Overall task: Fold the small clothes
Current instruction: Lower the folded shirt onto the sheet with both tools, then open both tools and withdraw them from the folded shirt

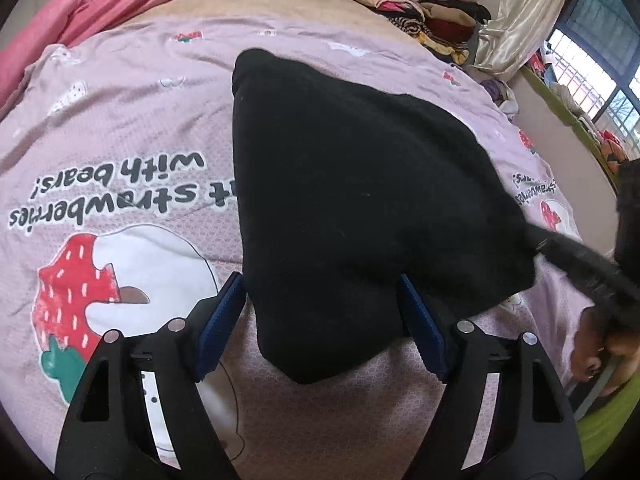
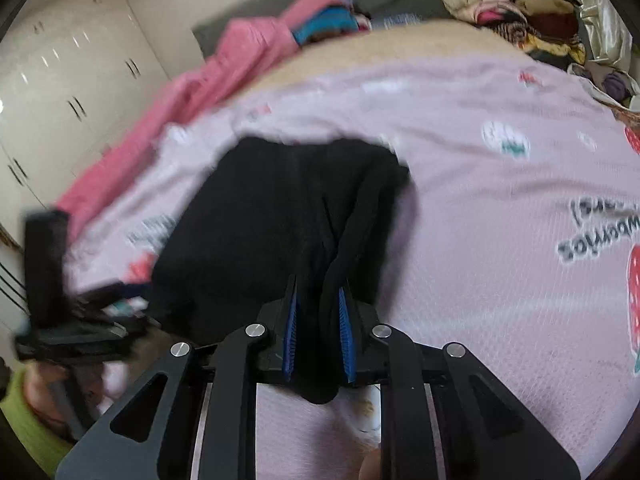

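Observation:
A small black garment (image 1: 360, 184) lies on the pink strawberry-print bedspread (image 1: 120, 128). My left gripper (image 1: 320, 312) is open, its blue pads on either side of the garment's near corner, which lies loose between them. My right gripper (image 2: 319, 312) is shut on a bunched edge of the same black garment (image 2: 272, 216) and holds it just above the bedspread (image 2: 500, 200). The right gripper also shows blurred at the right edge of the left wrist view (image 1: 592, 276), and the left gripper shows blurred at the lower left of the right wrist view (image 2: 96, 316).
A pink blanket (image 1: 104, 4) lies at the far left of the bed. A pile of folded clothes (image 1: 424, 8) sits at the far right near a curtain (image 1: 516, 20) and window. White wardrobe doors (image 2: 60, 92) stand to the left.

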Action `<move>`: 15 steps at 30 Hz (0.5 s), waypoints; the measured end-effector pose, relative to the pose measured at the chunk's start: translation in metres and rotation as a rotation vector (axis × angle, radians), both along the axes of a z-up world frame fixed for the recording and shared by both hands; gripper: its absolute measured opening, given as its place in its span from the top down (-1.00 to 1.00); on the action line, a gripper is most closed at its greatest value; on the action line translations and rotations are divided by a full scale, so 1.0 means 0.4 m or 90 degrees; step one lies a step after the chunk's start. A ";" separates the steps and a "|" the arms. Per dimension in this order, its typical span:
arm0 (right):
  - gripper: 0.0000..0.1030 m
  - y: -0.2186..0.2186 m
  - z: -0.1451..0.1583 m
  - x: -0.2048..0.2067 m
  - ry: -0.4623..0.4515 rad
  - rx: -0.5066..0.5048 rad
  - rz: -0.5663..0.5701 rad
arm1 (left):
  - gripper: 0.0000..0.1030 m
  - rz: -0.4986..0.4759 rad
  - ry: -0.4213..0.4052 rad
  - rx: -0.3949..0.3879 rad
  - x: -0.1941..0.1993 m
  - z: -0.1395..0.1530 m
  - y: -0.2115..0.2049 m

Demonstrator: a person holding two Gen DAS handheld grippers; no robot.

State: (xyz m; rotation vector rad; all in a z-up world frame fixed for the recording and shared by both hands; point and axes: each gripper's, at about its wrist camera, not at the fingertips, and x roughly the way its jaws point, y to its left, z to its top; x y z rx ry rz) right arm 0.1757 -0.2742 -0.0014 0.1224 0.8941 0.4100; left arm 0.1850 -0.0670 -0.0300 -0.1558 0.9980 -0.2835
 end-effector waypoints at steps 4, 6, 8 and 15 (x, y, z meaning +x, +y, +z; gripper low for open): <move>0.50 -0.014 -0.031 -0.008 0.003 0.016 -0.028 | -0.36 -0.006 -0.006 0.016 -0.007 -0.001 -0.009; 0.28 -0.019 -0.027 -0.016 -0.003 0.009 -0.046 | -0.36 -0.005 -0.005 0.016 -0.008 0.000 -0.009; 0.26 -0.018 -0.020 -0.023 -0.008 0.002 -0.052 | -0.36 -0.004 -0.006 0.014 -0.009 0.003 -0.006; -0.04 -0.016 0.014 -0.050 -0.034 -0.019 -0.069 | -0.36 0.000 -0.013 0.019 -0.021 0.018 0.000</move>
